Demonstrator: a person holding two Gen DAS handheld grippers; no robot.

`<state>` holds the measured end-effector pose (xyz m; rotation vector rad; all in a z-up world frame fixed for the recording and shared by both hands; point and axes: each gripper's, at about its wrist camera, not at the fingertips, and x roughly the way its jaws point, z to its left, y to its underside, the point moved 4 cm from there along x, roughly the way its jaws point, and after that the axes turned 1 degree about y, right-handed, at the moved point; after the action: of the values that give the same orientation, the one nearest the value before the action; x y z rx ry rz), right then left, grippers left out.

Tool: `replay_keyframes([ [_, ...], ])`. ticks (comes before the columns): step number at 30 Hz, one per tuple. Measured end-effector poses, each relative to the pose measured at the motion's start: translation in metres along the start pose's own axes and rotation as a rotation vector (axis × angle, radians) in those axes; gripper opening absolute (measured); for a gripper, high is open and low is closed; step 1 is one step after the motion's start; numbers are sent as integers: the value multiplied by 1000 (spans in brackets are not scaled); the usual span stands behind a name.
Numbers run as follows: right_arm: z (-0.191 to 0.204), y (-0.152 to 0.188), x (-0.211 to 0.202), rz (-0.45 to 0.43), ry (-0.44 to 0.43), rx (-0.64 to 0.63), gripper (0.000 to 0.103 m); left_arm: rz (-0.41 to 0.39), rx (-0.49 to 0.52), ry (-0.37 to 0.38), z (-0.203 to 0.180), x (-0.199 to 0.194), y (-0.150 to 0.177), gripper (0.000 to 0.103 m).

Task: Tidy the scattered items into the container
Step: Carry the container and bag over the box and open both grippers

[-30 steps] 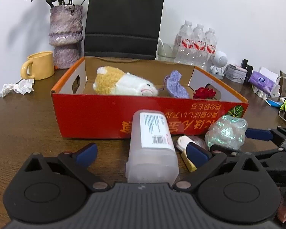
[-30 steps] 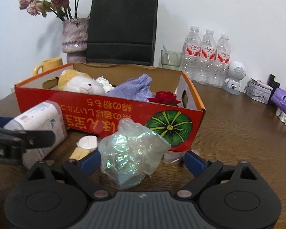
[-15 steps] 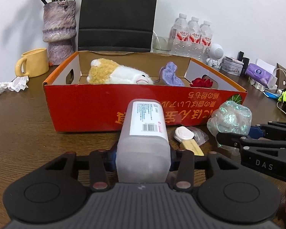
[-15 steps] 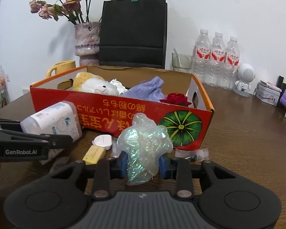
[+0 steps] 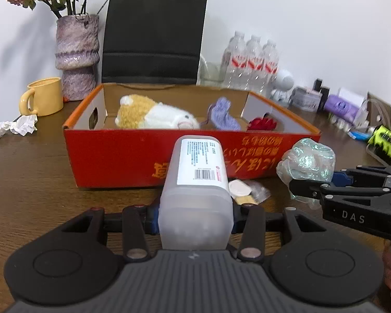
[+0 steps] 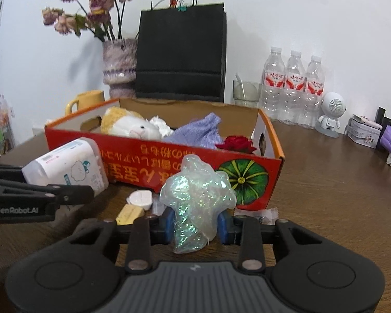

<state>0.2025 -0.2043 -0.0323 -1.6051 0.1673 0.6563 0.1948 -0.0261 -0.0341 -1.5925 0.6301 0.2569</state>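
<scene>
Left wrist view: my left gripper (image 5: 195,217) clamps a frosted tub (image 5: 198,190); my right gripper (image 6: 195,224) pinches an iridescent wrapper (image 6: 195,203), both raised to clear the red box's (image 5: 122,156) near wall.

Backdrop as I see it from both wrist views: plain white wall (image 6: 312,13), evenly lit, soft shadows cast leftward. Dark brown wood-grain table (image 6: 325,195). Against the wall: black paper bag (image 6: 181,52), mottled purple vase (image 5: 77,57) with dried roses, three water bottles (image 6: 293,88), yellow mug (image 5: 43,96), crumpled tissue (image 5: 17,126).
</scene>
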Motion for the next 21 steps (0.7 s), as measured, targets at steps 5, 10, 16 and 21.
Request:
replay_keyframes([
  [5, -6, -17, -21, -52, -64, 30, 31, -66, -28, 31, 6, -23, -17, 44],
  [10, -6, -52, -27, -103, -97, 26, 31, -130, -35, 21, 18, -32, -52, 44],
  [16, -1, -90, -5, -137, -89, 18, 31, -167, -44, -39, 34, -12, -97, 44],
  [21, -4, -110, 33, -121, -61, 44, 31, -163, -61, -108, 48, 24, -112, 44],
])
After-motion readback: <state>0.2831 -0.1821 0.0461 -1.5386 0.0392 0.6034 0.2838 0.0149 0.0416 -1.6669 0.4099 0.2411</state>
